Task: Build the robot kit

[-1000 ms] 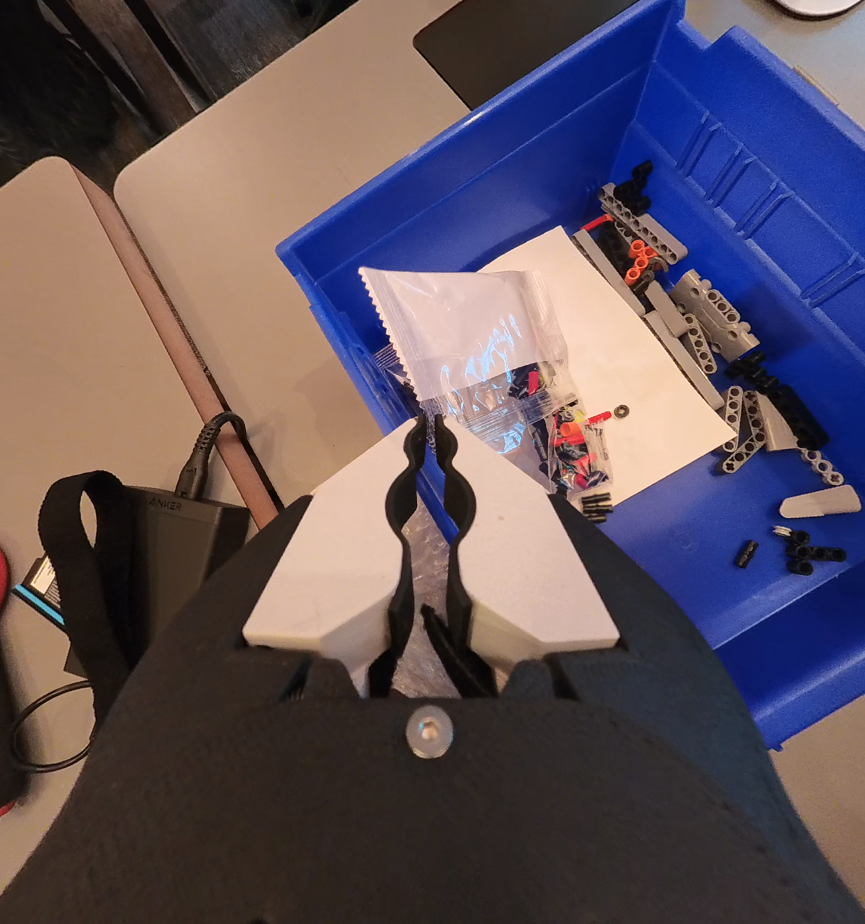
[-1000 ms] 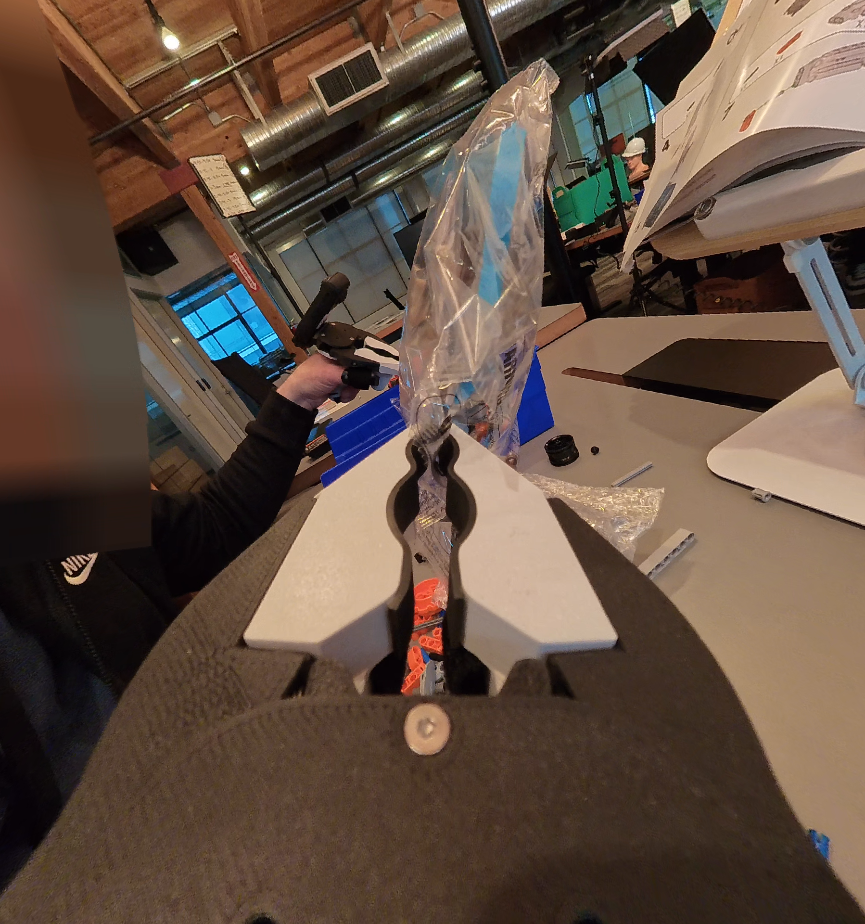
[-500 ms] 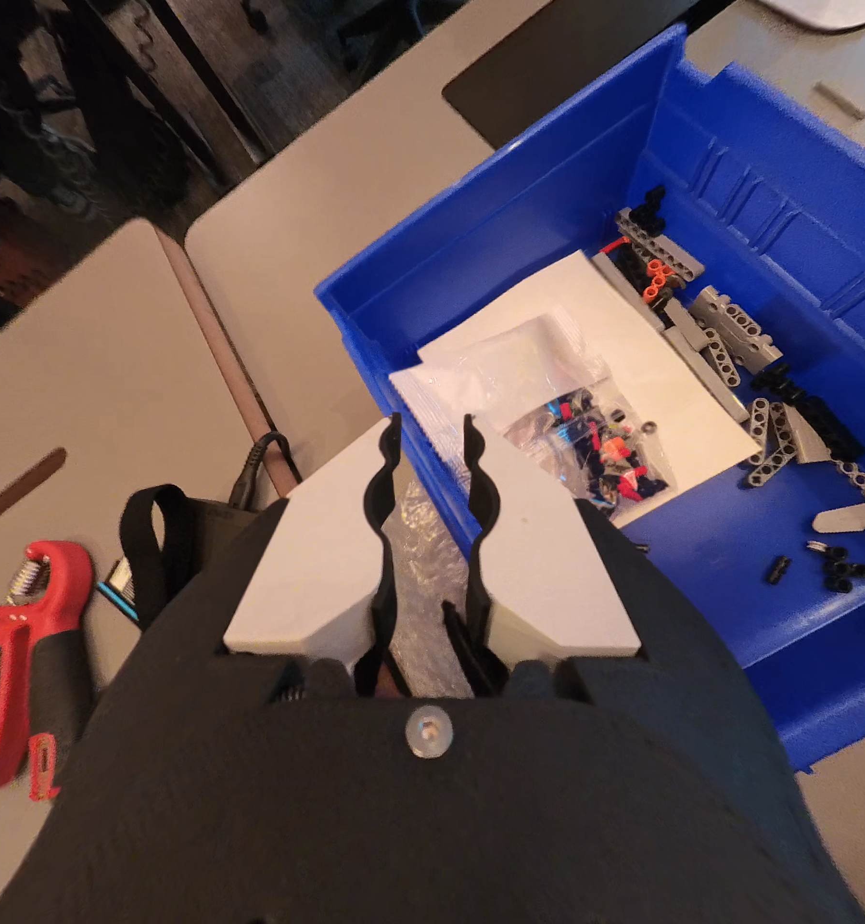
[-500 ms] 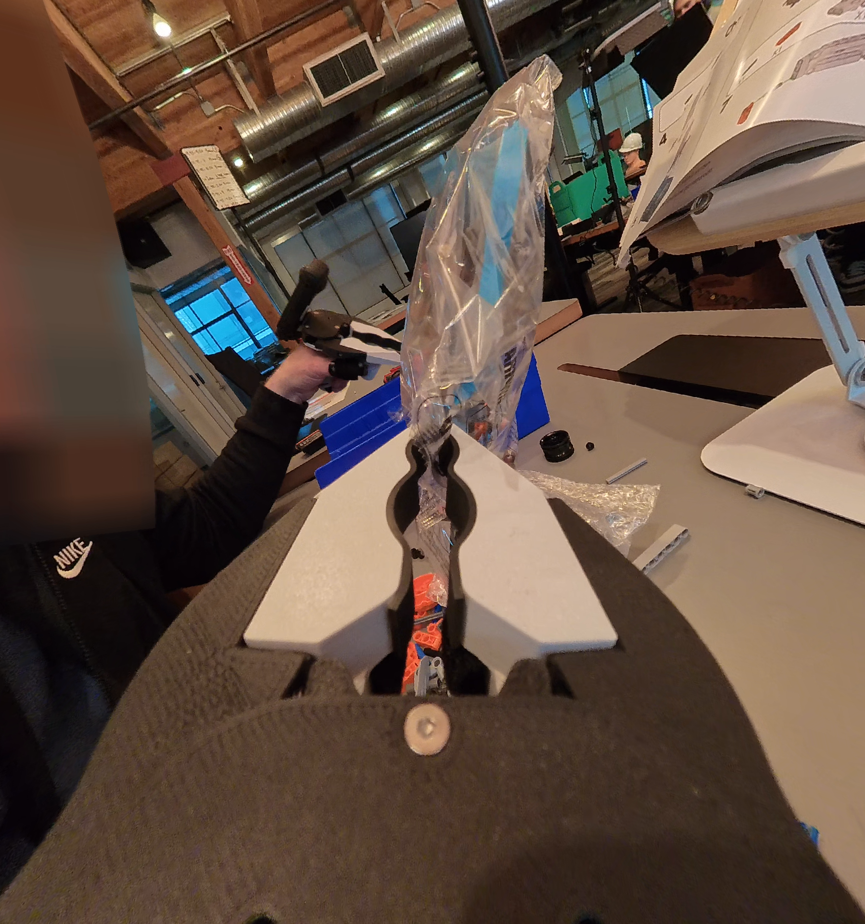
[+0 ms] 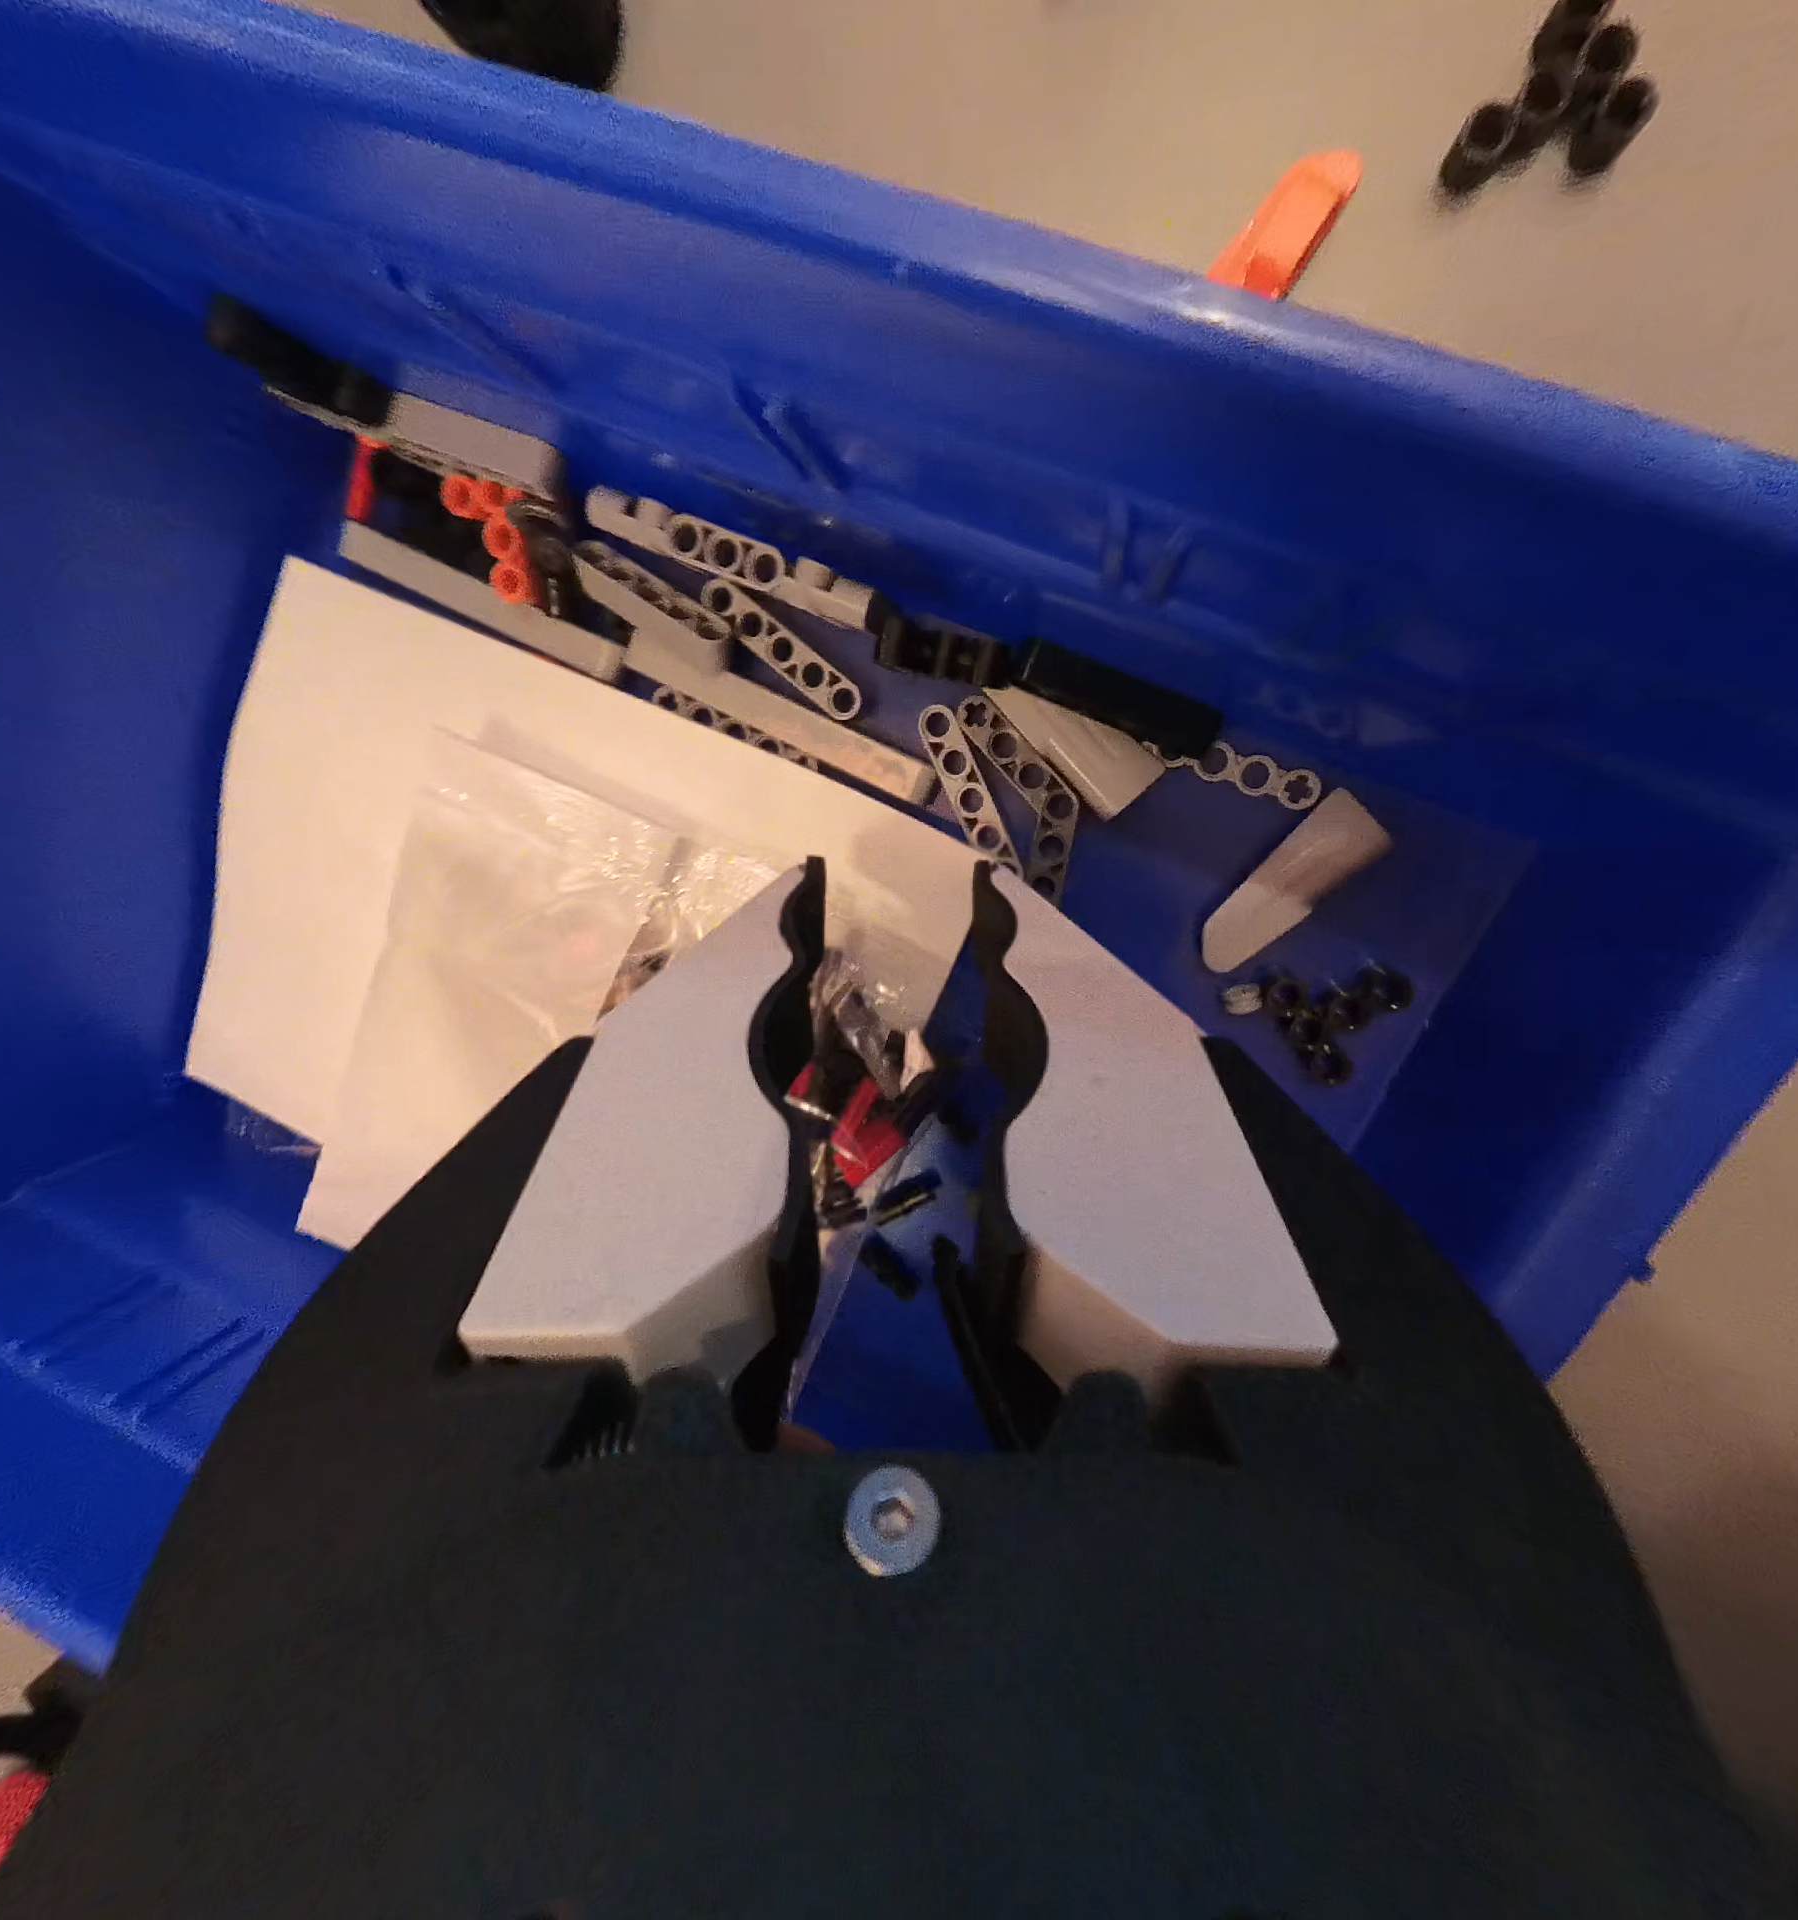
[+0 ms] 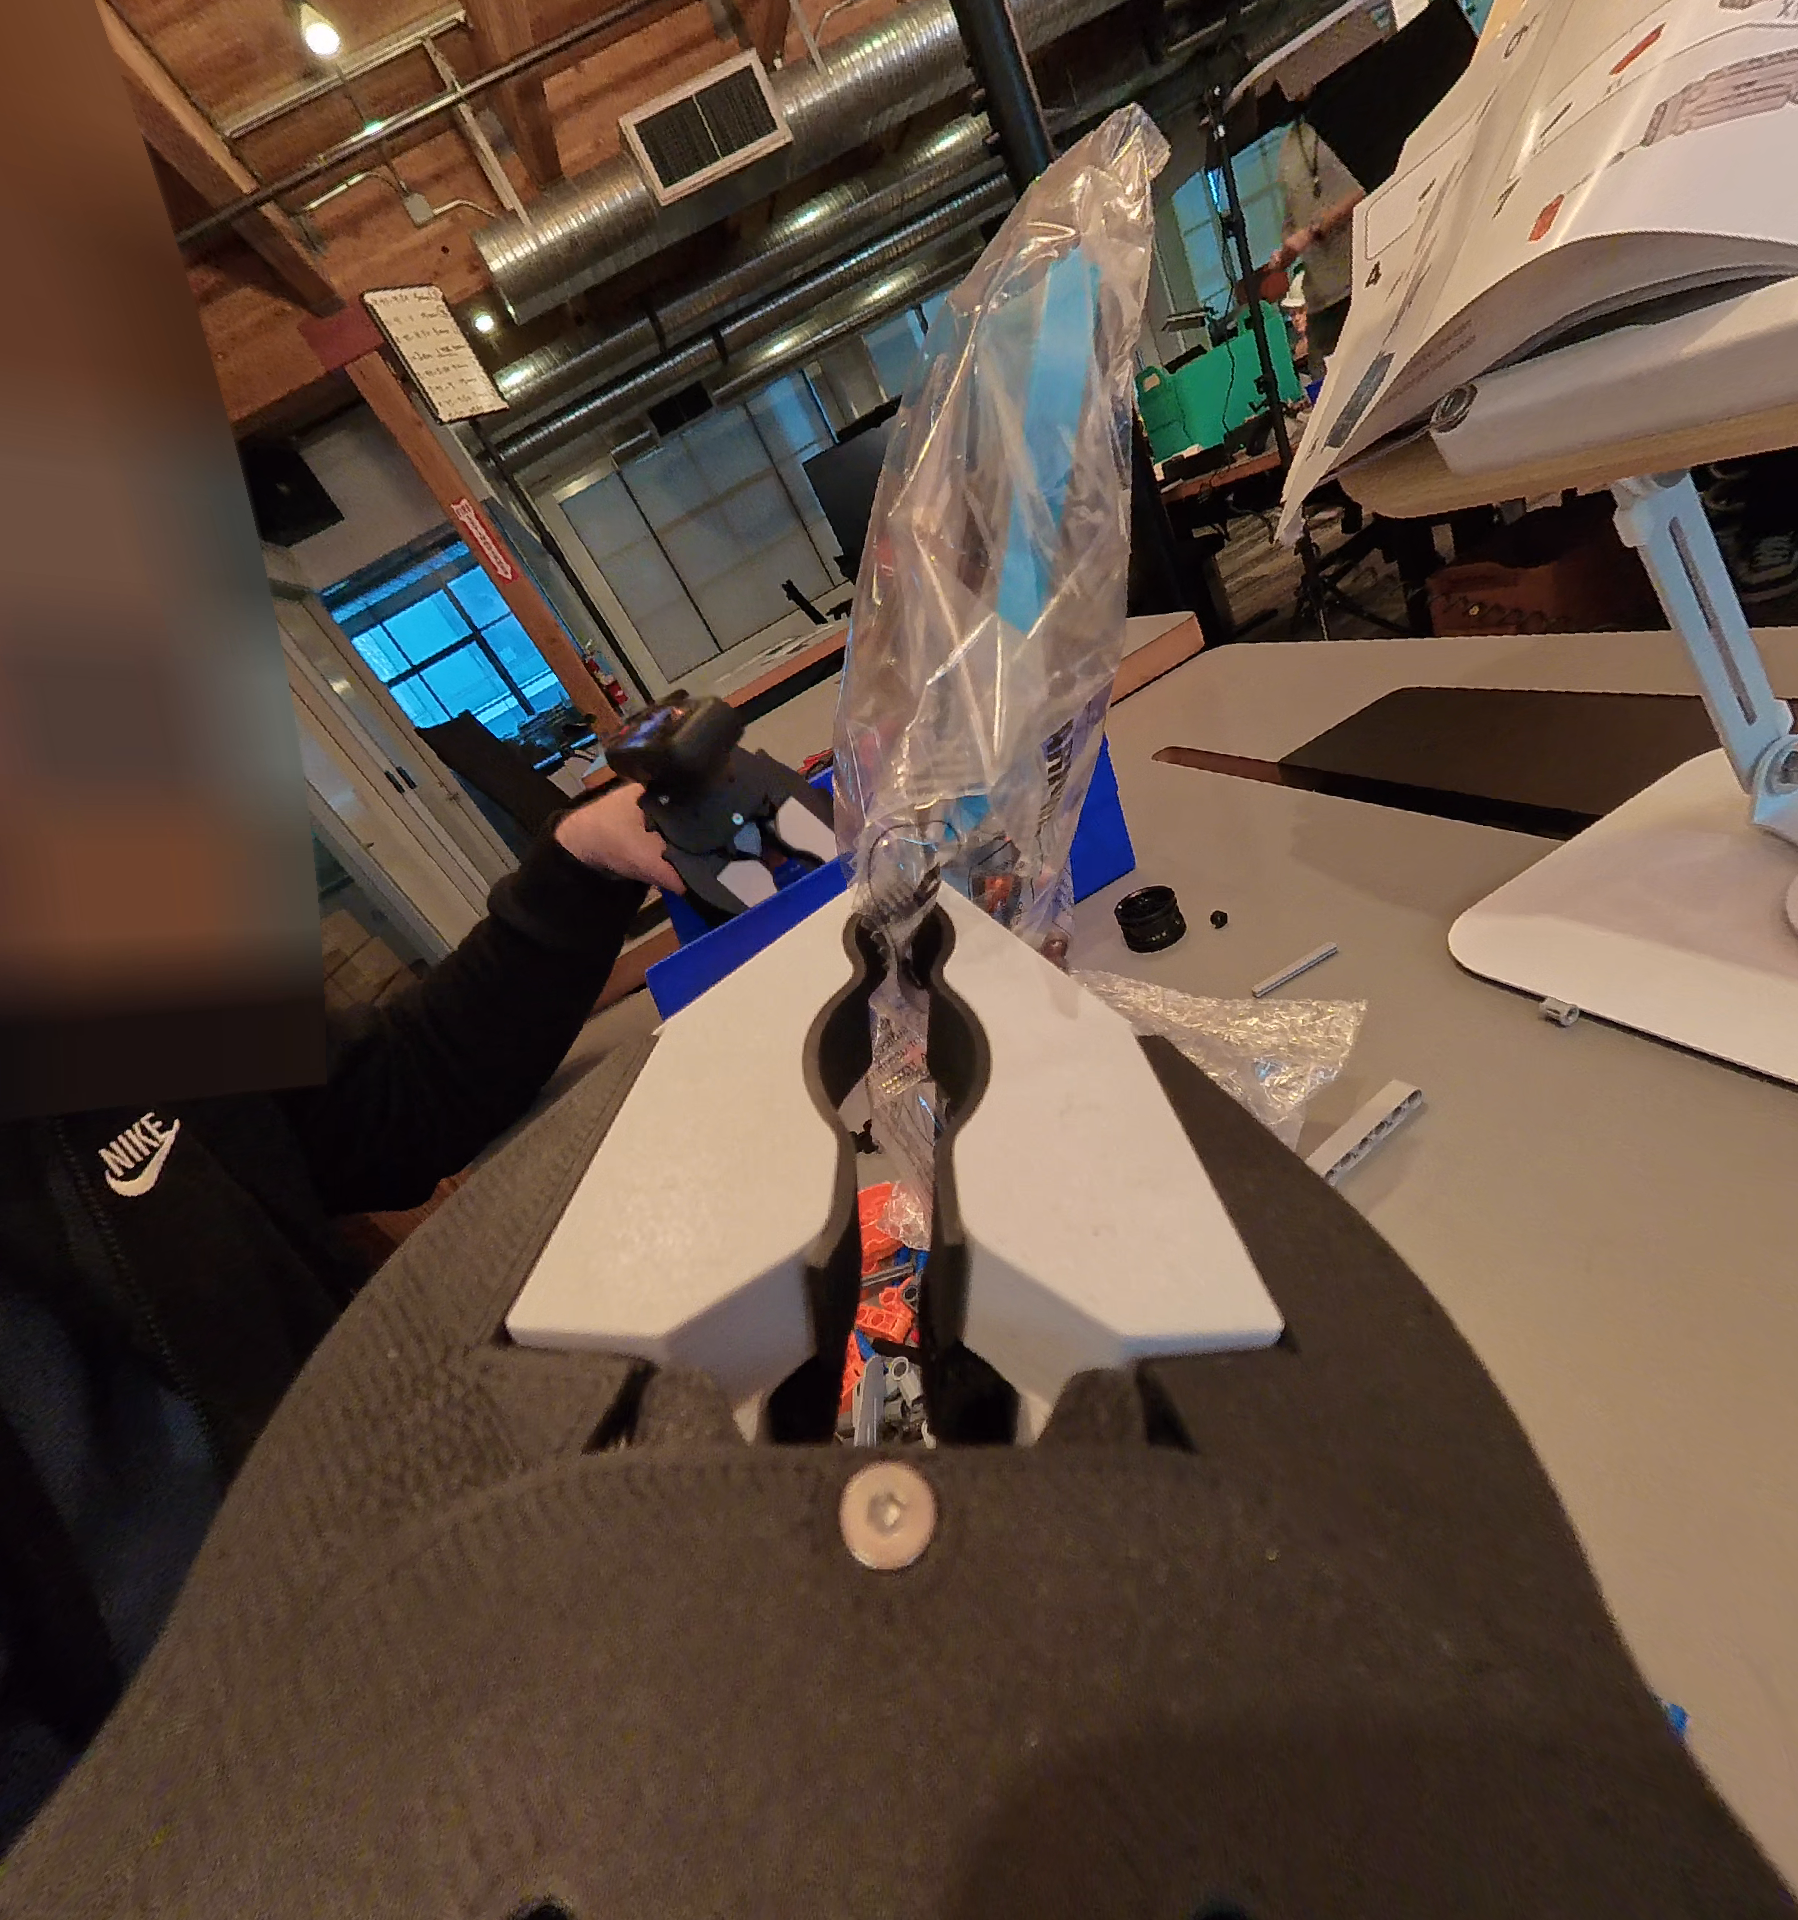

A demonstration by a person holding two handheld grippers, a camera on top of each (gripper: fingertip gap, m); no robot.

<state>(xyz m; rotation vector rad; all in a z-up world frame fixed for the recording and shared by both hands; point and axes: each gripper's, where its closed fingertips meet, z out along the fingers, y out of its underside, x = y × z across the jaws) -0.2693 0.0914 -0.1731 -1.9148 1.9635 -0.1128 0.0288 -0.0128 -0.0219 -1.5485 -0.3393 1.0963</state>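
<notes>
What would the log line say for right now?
left tongs: open over small parts bag in blue bin | right tongs: shut on clear bag

Above you, a ceiling of reddish wooden planks and beams (image 6: pixel 282 312) carries silver ribbed ventilation ducts (image 6: pixel 666 229), a white louvred vent grille (image 6: pixel 708 130) and small bright lamps (image 6: pixel 319 36). Straight ahead stands a wall of frosted glass panels (image 6: pixel 697 540); to your left, a blue-lit gridded window (image 6: pixel 438 655). A dark round pillar (image 6: pixel 999 83) rises behind. Your smooth grey counter (image 6: pixel 1601 1299) stretches right, with a black rectangular inset (image 6: pixel 1497 748) in it.
</notes>
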